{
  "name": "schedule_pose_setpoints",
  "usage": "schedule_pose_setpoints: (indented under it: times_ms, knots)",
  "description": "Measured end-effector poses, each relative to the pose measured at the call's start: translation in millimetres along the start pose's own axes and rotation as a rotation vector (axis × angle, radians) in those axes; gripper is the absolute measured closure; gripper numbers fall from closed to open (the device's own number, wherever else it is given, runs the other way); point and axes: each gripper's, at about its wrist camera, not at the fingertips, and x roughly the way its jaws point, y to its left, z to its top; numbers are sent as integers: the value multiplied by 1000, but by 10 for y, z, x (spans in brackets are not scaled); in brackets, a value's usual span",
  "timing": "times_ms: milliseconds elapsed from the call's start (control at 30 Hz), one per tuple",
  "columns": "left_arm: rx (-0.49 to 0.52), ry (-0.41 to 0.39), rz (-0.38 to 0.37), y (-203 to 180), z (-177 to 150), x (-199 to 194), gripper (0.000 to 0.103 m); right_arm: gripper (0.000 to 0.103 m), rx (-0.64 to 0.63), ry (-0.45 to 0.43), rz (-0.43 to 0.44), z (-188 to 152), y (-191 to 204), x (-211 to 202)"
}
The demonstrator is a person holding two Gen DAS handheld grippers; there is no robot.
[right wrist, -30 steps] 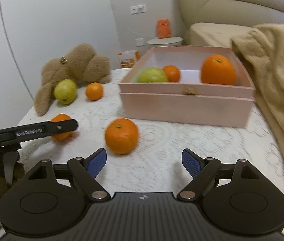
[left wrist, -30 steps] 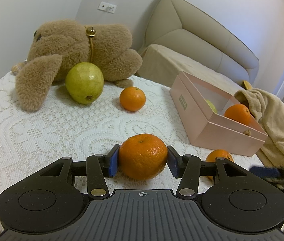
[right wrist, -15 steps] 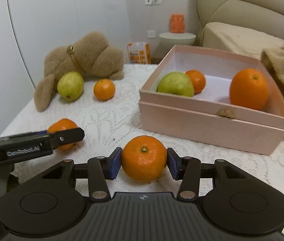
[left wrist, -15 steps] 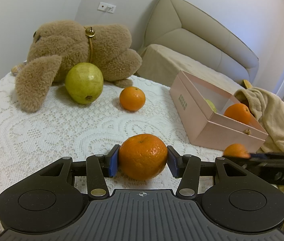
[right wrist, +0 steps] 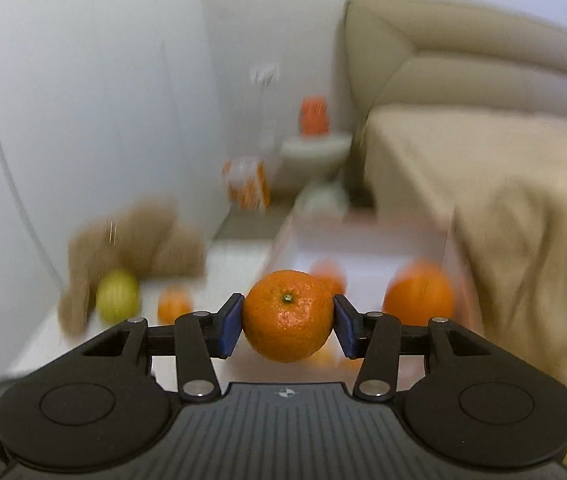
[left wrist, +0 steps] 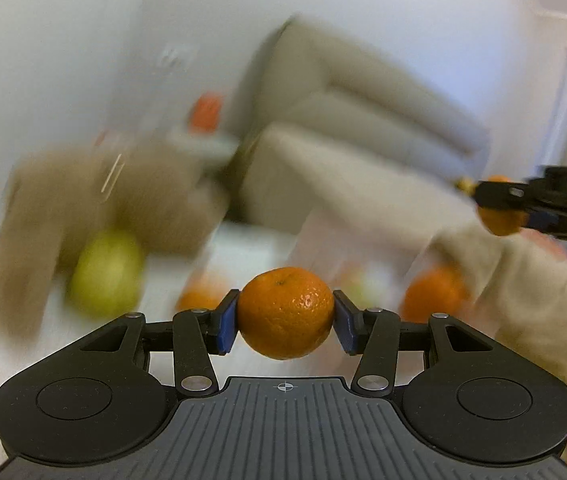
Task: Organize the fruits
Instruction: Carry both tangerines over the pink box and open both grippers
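Note:
My left gripper (left wrist: 285, 320) is shut on an orange (left wrist: 285, 313) and holds it in the air above the white lace table. The right gripper (right wrist: 287, 322) is shut on a second orange (right wrist: 288, 316), also lifted. In the left wrist view the right gripper (left wrist: 499, 208) shows at the far right, high up, with its orange (left wrist: 501, 222). The background is blurred. The pink box (right wrist: 363, 248) lies beyond with a large orange (right wrist: 419, 292) and a small one (right wrist: 329, 276) inside. A green guava (right wrist: 117, 296) and a small orange (right wrist: 173, 306) rest on the table by the teddy bear (right wrist: 139, 240).
A beige blanket (right wrist: 531, 264) hangs at the right of the box. A beige sofa (right wrist: 463, 92) stands behind the table. A small round side table (right wrist: 315, 152) with an orange figure, and an orange carton (right wrist: 245, 184), sit by the wall.
The right gripper closed on the orange that lay in front of the box. Both grippers then rose off the table with their oranges, and the views are now motion-blurred.

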Motion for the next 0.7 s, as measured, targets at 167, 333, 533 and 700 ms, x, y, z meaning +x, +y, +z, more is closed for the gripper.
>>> schedule_pose_setpoints:
  times_ms: [167, 333, 533, 700]
  knots:
    - [66, -79, -148, -516, 976, 136, 49, 56, -52, -172, -81, 1066, -52, -193]
    - [55, 88, -227, -832, 1123, 719, 49, 56, -120, -71, -174, 1645, -254, 27]
    - [147, 371, -186, -1021, 504, 1536, 49, 56, -51, 105, -200, 1513, -689, 510]
    - [177, 454, -175, -1003, 193, 1676, 50, 56, 0, 248, -166, 1205, -890, 945]
